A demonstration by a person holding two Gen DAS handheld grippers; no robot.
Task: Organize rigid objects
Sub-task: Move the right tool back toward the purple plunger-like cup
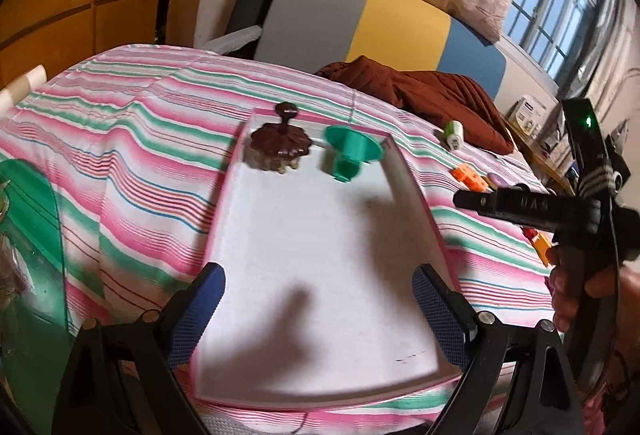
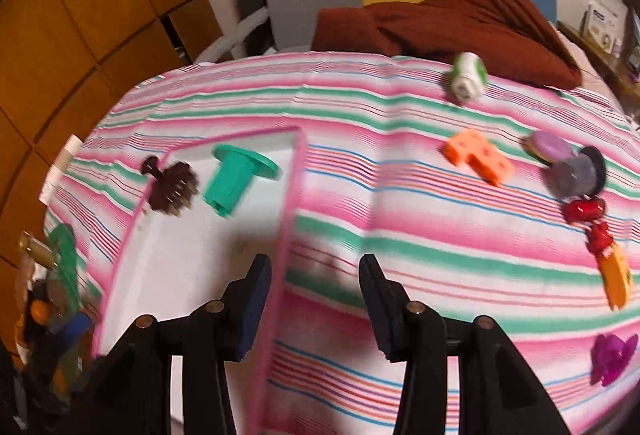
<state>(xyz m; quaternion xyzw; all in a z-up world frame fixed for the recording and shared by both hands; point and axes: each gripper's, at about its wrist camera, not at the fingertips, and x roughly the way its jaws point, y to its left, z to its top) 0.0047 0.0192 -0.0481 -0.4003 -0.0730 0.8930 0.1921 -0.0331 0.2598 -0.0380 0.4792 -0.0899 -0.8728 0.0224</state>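
A white tray with a pink rim (image 1: 416, 195) lies on the striped bedspread. At its far end rest a brown flower-shaped stamp (image 1: 280, 147) and a green flanged peg (image 1: 350, 151). My left gripper (image 1: 318, 315) hovers open over the tray's near end, with nothing between its blue pads. My right gripper (image 2: 316, 307) is open and holds nothing, above the tray's right rim (image 2: 290, 219). In the left wrist view my right gripper (image 1: 480, 203) shows at the right, held by a hand. Loose on the bedspread lie an orange block (image 2: 478, 157), a white-green roll (image 2: 468, 75), a purple disc (image 2: 550, 147) and a grey cylinder (image 2: 576, 173).
More small toys lie at the right: a red piece (image 2: 584, 209), a red-and-orange toy (image 2: 612, 267) and a magenta piece (image 2: 614, 359). A rust-brown blanket (image 2: 460, 27) is heaped at the headboard. A green container with clutter (image 2: 60, 275) sits left of the tray.
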